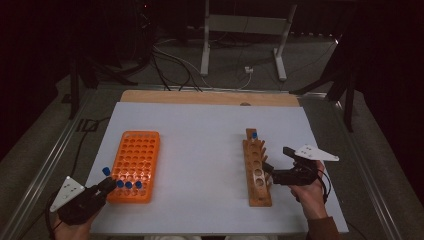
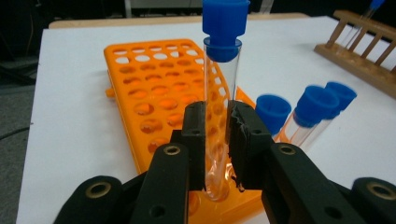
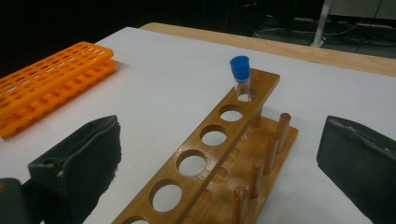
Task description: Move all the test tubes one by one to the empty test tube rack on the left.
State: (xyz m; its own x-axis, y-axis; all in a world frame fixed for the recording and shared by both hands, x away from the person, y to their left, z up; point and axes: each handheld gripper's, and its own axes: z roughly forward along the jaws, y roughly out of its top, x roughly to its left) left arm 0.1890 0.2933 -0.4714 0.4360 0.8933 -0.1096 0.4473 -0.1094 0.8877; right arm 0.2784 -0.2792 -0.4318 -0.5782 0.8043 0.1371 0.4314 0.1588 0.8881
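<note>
The white-covered table [image 1: 200, 145] carries everything, and the flat orange plastic tube rack with its grid of round holes [image 1: 134, 162] serves as the landmark. It lies flat toward the left side of the table, within easy reach of the left hand, so tubes can be drawn straight up out of its holes.

Well to the right of the orange rack stands the long wooden test-tube rack with a single row of large holes and drying pegs [image 1: 257, 167]. It looks like the destination: one blue-capped glass tube [image 3: 241, 77] already sits in its far end hole, and the nearer holes are free.

The right gripper [image 3: 219, 154] waits just beside the wooden rack, far from the orange rack, jaws spread wide with nothing between them, probably ready to receive or steady a tube.

The left gripper [image 2: 218, 135] is at the orange rack's near edge, clenched on a clear glass tube with a blue cap [image 2: 219, 88]. It grips the tube low on the glass, upright, its foot just over the rack's near row. Three more blue-capped tubes [image 2: 308, 112] lean in that row beside it.
</note>
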